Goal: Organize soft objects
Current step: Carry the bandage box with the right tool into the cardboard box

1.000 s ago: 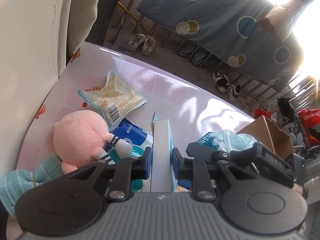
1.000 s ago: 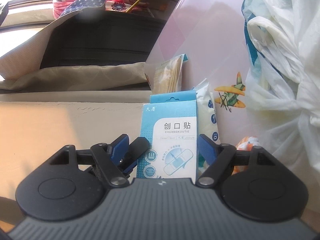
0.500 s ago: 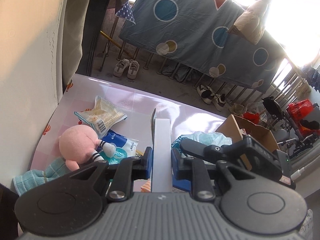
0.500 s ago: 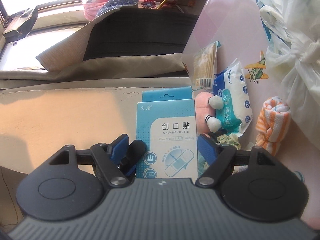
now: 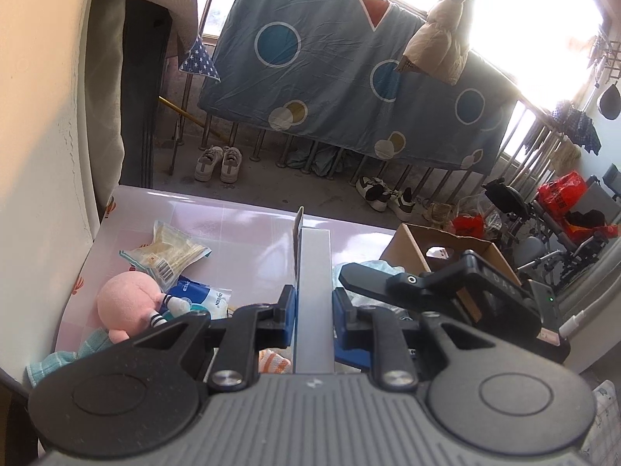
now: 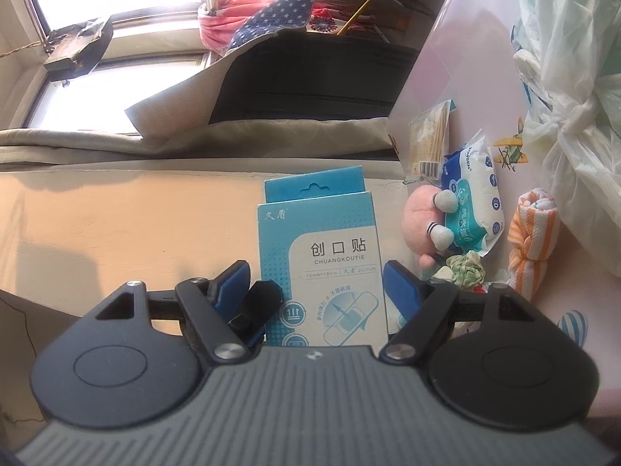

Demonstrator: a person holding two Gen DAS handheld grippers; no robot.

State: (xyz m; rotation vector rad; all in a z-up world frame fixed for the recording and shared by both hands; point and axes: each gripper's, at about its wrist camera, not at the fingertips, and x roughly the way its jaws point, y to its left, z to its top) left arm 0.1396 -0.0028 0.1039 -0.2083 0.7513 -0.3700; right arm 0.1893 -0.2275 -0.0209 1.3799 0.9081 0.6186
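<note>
- Bandage box (image 6: 318,268) stands upright, long axis along the fingers, hang-tab end pointing away.
- Left gripper (image 5: 313,310) clamps its narrow sides.
- Right gripper (image 6: 318,291) clasps its wide face, above the table (image 5: 248,233).

Left wrist view sits behind the left gripper (image 5: 313,306), raised above the pink table (image 5: 248,229), looking forward and slightly down across it toward the balcony railing and hung blue sheet (image 5: 349,89). Right wrist view sits behind the right gripper (image 6: 316,287), rolled sideways so the table (image 6: 458,77) stands nearly vertical at the right edge, facing the wall and window. Both are close on the bandage box (image 6: 318,268): edge-on (image 5: 313,303) in the left view, front face in the right. Both share the pink plush (image 5: 126,306) (image 6: 421,221), wipes pack (image 5: 205,299) (image 6: 473,206) and snack bag (image 5: 170,252) (image 6: 432,139). The right gripper's body (image 5: 446,291) shows in the left view.
</note>
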